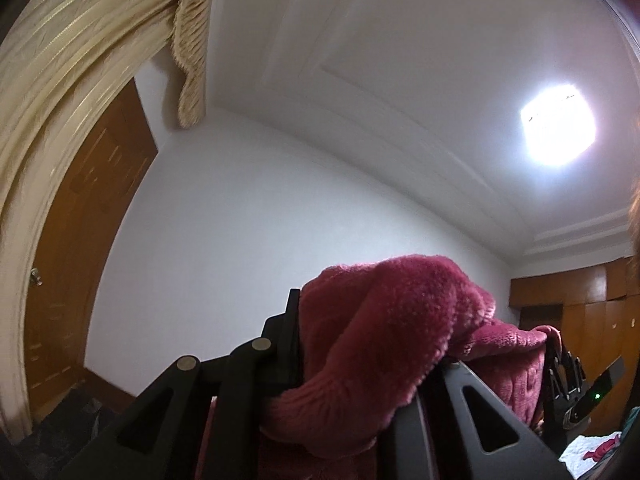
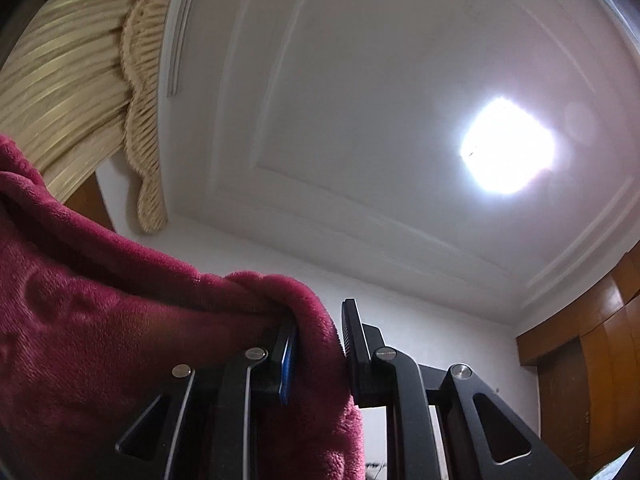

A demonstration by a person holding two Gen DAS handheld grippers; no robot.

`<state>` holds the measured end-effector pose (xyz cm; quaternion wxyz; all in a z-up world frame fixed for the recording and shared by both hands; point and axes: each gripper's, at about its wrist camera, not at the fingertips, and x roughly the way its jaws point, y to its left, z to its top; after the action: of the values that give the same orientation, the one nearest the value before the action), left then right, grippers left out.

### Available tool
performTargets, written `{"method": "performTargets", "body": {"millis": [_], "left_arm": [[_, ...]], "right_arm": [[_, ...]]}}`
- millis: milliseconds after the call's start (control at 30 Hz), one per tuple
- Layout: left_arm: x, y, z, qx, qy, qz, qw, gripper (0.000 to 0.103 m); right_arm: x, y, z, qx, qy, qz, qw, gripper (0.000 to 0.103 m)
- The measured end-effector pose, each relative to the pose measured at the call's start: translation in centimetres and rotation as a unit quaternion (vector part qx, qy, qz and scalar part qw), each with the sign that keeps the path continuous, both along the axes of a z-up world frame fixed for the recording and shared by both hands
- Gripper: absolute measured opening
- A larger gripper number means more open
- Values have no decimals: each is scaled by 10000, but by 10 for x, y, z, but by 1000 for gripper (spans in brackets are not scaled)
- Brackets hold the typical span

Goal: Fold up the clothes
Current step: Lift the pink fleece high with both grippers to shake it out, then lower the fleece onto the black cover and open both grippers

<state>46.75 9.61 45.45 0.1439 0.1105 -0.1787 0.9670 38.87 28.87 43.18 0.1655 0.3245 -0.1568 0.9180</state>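
Note:
A fluffy dark-red garment (image 1: pixel 384 332) is held up in the air between both grippers, which point up toward the ceiling. My left gripper (image 1: pixel 360 344) is shut on a thick bunch of the garment, which bulges over and hides its right finger. In the left wrist view the right gripper (image 1: pixel 560 376) shows at the far right, gripping the garment's other end. In the right wrist view my right gripper (image 2: pixel 320 344) is shut on a fold of the garment (image 2: pixel 120 320), which hangs away to the left.
A cream curtain (image 1: pixel 80 80) hangs at upper left beside a wooden door (image 1: pixel 80 240). A bright ceiling light (image 1: pixel 558 126) is overhead. Wooden wardrobes (image 1: pixel 580 300) stand at right. A white cloth with a red piece (image 1: pixel 592 450) lies at lower right.

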Motion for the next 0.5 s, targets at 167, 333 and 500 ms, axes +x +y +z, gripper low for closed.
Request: {"method": "performTargets", "body": {"millis": [167, 333, 500], "left_arm": [[-59, -10, -28, 16, -644, 77, 9979, 18], [-158, -24, -75, 45, -1662, 35, 9861, 18], [-267, -31, -133, -178, -2713, 20, 9623, 18]], "right_arm": [[-62, -10, -20, 61, -874, -44, 9961, 20], [-147, -21, -55, 80, -1857, -143, 9825, 20], [-257, -23, -100, -93, -3023, -169, 9530, 20]]}}
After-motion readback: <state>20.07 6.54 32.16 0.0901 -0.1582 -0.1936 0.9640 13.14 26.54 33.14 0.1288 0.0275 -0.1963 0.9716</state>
